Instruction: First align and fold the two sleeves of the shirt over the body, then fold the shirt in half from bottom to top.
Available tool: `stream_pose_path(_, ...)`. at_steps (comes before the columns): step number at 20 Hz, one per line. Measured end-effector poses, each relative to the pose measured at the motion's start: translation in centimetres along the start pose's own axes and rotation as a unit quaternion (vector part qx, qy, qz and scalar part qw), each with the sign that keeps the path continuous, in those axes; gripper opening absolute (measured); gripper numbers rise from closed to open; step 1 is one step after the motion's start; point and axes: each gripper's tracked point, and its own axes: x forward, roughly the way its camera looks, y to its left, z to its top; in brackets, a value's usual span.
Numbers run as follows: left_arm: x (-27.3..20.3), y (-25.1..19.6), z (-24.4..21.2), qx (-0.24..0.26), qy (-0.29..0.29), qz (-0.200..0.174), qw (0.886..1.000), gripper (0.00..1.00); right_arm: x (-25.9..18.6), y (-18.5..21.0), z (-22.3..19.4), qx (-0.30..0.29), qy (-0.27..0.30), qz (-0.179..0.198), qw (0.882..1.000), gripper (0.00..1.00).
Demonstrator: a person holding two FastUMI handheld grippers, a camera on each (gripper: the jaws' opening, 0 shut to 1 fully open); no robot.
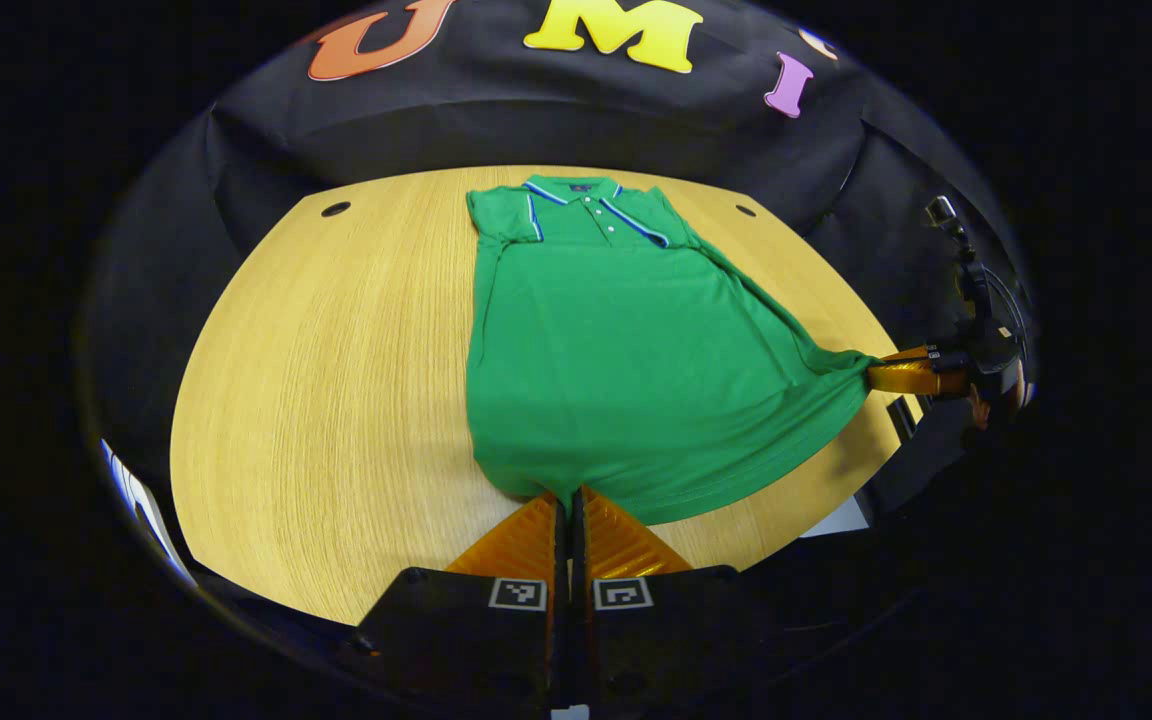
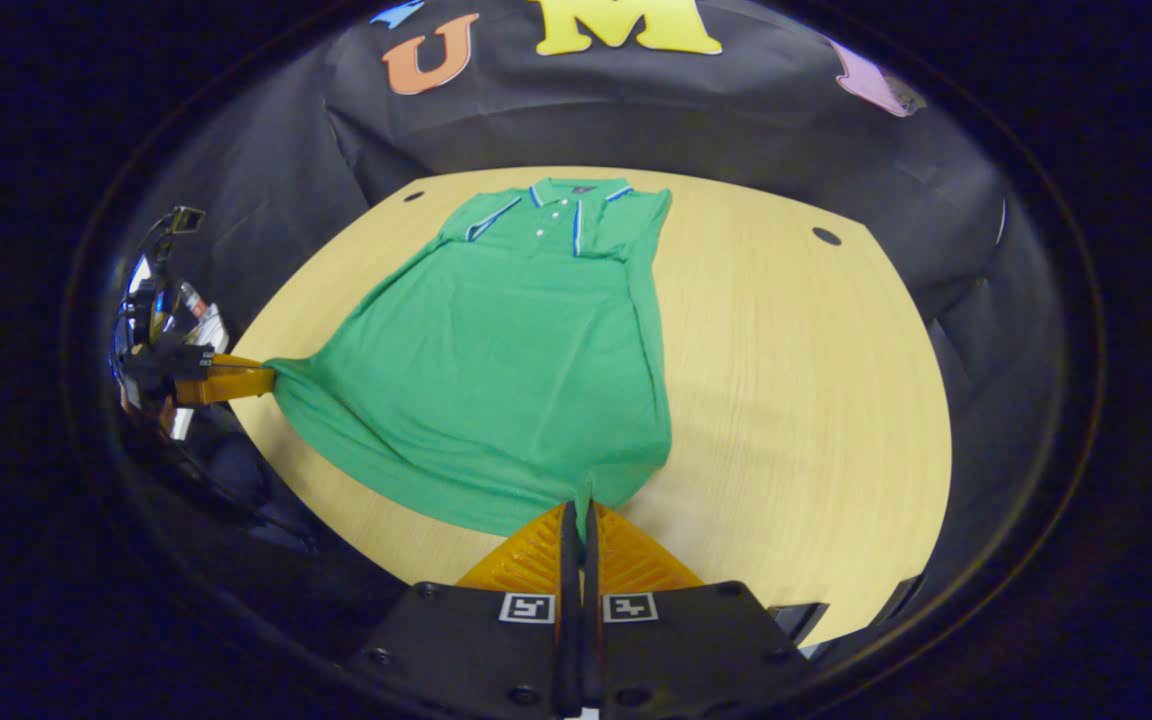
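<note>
In the left gripper view, a wide band of bare wooden table (image 1: 336,380) runs from its curved left rim to the shirt's straight left edge, with a small dark hole (image 1: 335,209) near the far left corner. The green shirt (image 1: 616,360) lies flat on the middle of the table, collar toward the booth wall, both sleeves already folded over the body so the sides run straight. The left gripper (image 1: 569,500) has its fingers pressed together on the near hem at the shirt's left bottom corner, right at the table's near edge. Further right, the hem sweeps up to a stretched point at the table's right edge, where the right gripper (image 1: 881,372) pinches the other bottom corner; the hand behind it is mostly lost in the dark. Little table remains beyond that corner. A second hole (image 1: 745,210) sits near the far right corner.

In the right gripper view, the left gripper (image 2: 271,378) holds its pulled corner at the table's left edge, with the gear behind it too dim to make out. The shirt (image 2: 506,370) spreads from there to the right gripper (image 2: 582,510), closed on a thin fold of hem. To the right lies a broad open stretch of table (image 2: 796,400). The table's near edge is cut off by both gripper bodies.
</note>
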Motion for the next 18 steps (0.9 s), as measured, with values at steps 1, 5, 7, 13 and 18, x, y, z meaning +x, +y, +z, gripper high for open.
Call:
stream_pose_path(1, -0.2, 0.1, 0.8, -0.001, -0.007, 0.0, 1.0, 0.03, -0.2, -0.2, 0.9, 0.007, -0.008, 0.001, 1.0, 0.03)
stream_pose_path(5, -0.6, 0.5, 4.6, -0.005, -0.037, -0.001, 0.999, 0.03, -0.6, -0.7, 4.3, 0.022, -0.035, -0.003, 0.999, 0.02)
stream_pose_path(7, -0.7, 0.7, 6.8, -0.003, -0.053, -0.002, 0.999, 0.03, -0.9, -0.8, 6.4, 0.029, -0.05, -0.001, 0.998, 0.03)
stream_pose_path(13, -0.8, 2.0, 13.5, 0.002, -0.097, 0.004, 0.995, 0.03, -1.9, -1.2, 14.6, 0.043, -0.106, 0.002, 0.993, 0.03)
stream_pose_path(18, -0.9, 3.2, 18.9, -0.024, -0.134, -0.003, 0.991, 0.03, -1.8, -1.9, 20.9, 0.045, -0.141, 0.0, 0.989, 0.02)
